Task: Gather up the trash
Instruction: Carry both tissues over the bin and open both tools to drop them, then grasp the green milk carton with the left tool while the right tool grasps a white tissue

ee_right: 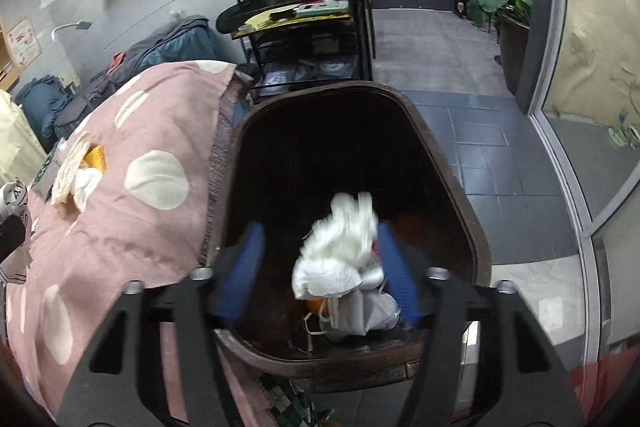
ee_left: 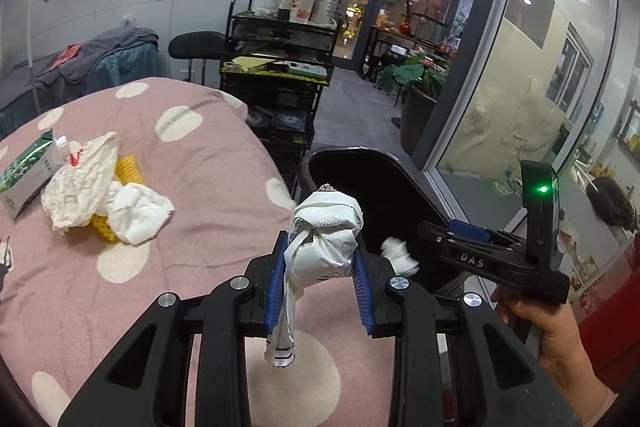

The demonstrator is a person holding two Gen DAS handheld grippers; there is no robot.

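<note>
My left gripper [ee_left: 320, 247] is shut on a crumpled white paper wrapper [ee_left: 324, 223], held over the edge of the pink spotted bed cover [ee_left: 180, 267]. Just beyond it is the dark bin [ee_left: 384, 179]. My right gripper [ee_right: 320, 243] hangs over the bin [ee_right: 452, 187] with its blue fingers [ee_right: 248, 259] spread wide. A blurred white tissue [ee_right: 344, 247] is loose between them, above other trash [ee_right: 360, 311] in the bin. More trash lies on the bed: crumpled white papers [ee_left: 92, 183], a yellow foam net [ee_left: 128, 169] and a green packet [ee_left: 24, 175].
A black wire cart [ee_left: 280, 59] loaded with bottles stands behind the bin, with a black chair [ee_left: 196, 47] beside it. A potted plant [ee_left: 416, 99] and a glass wall [ee_left: 520, 99] are to the right. Tiled floor [ee_right: 480, 131] surrounds the bin.
</note>
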